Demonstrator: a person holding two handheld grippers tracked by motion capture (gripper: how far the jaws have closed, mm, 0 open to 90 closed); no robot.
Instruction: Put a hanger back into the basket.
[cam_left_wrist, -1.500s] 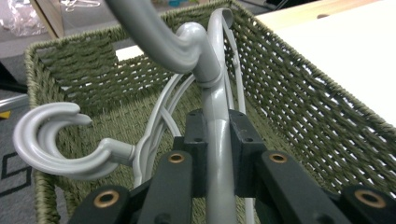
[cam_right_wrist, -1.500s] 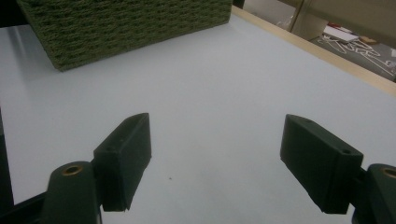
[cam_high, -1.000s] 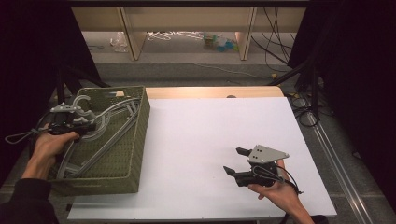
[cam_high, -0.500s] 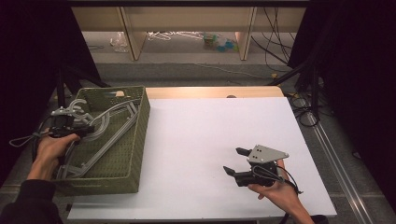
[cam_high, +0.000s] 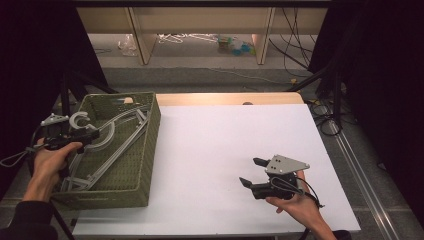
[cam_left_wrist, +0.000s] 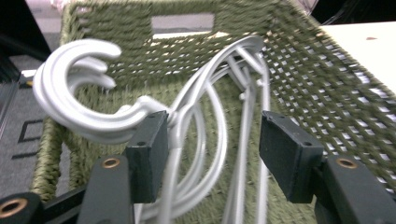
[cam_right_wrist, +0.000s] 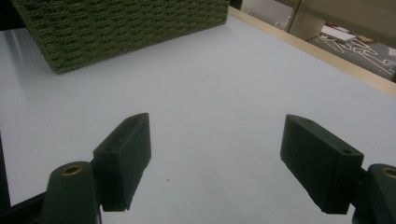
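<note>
Left gripper (cam_left_wrist: 212, 137) fingers just opened around the hangers (cam_left_wrist: 196, 140) in the basket (cam_left_wrist: 322, 88); right gripper (cam_right_wrist: 217, 158) fingers wide

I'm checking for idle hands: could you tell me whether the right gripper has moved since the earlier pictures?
No. The right gripper sits at the same spot on the white table, jaws open and empty.
</note>
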